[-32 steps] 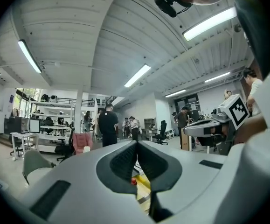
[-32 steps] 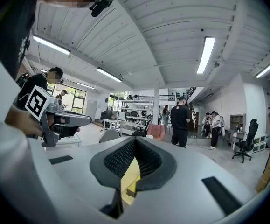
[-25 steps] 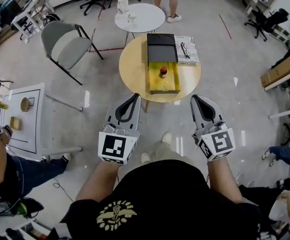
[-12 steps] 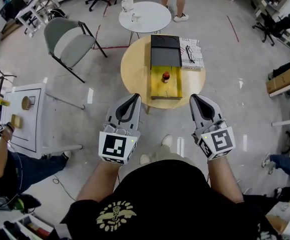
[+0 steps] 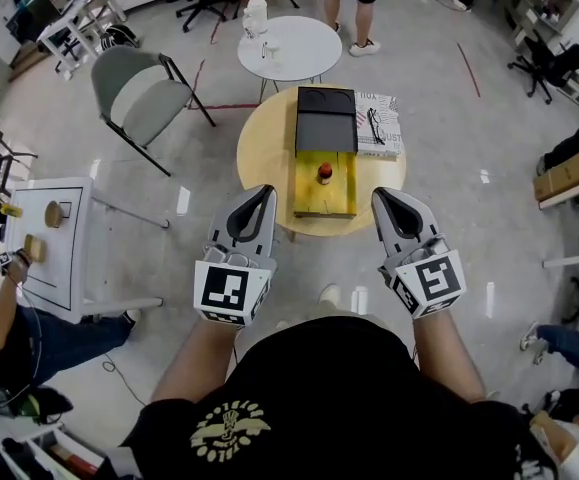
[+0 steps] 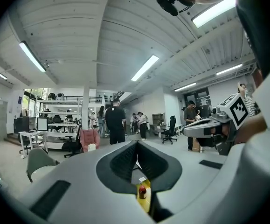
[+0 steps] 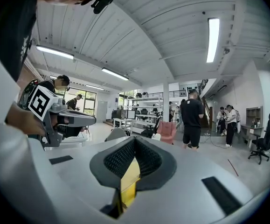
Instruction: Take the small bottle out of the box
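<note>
One small bottle (image 5: 324, 173), one yellow box (image 5: 314, 201), one book (image 5: 377, 128), two round tables (image 5: 264, 150) (image 5: 304, 54).

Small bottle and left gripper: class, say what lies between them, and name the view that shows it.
In the head view, only a strip of the round table and the yellow box's wall lie between the left gripper and the small bottle.

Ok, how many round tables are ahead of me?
2: the wooden table holding the box, and the white table just beyond it. Others may be hidden.
</note>
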A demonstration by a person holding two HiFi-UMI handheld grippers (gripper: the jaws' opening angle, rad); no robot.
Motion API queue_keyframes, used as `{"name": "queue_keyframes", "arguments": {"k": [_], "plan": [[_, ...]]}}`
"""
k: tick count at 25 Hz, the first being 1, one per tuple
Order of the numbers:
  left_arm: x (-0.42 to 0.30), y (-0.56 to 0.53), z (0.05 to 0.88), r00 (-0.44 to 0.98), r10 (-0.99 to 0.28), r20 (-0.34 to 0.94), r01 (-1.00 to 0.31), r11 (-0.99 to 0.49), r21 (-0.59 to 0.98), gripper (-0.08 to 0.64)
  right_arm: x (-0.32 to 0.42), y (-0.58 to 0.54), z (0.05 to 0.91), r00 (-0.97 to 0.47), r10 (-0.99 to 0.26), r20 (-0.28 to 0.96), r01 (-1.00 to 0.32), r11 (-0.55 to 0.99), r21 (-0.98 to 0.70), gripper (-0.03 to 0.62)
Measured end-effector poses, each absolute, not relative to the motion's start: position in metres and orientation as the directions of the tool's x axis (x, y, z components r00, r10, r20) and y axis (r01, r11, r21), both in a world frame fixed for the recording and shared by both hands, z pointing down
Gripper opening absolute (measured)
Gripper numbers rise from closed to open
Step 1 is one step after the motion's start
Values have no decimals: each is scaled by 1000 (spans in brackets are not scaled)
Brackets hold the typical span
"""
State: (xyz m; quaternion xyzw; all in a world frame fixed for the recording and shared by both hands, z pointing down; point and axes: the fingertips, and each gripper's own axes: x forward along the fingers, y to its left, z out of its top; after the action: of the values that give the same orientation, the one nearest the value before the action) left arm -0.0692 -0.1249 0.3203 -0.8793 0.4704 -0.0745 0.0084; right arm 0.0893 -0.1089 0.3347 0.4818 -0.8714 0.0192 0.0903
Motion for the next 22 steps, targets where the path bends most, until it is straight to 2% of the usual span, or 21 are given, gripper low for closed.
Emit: {"name": "queue_keyframes", "arguments": {"k": [11, 19, 22], "plan": [[-46, -157, 317, 466, -879, 103, -874, -475, -100, 17, 110, -144, 341, -618, -763, 190, -770, 636, 55, 15], [-39, -160, 316, 428, -897, 112, -890, -440, -121, 17, 116, -171, 342, -629, -760, 160, -766, 641, 34, 15], [-51, -163, 321, 400, -907, 131, -901, -416, -125, 17, 103, -175, 344, -659, -734, 163, -742, 670, 16, 45]]}}
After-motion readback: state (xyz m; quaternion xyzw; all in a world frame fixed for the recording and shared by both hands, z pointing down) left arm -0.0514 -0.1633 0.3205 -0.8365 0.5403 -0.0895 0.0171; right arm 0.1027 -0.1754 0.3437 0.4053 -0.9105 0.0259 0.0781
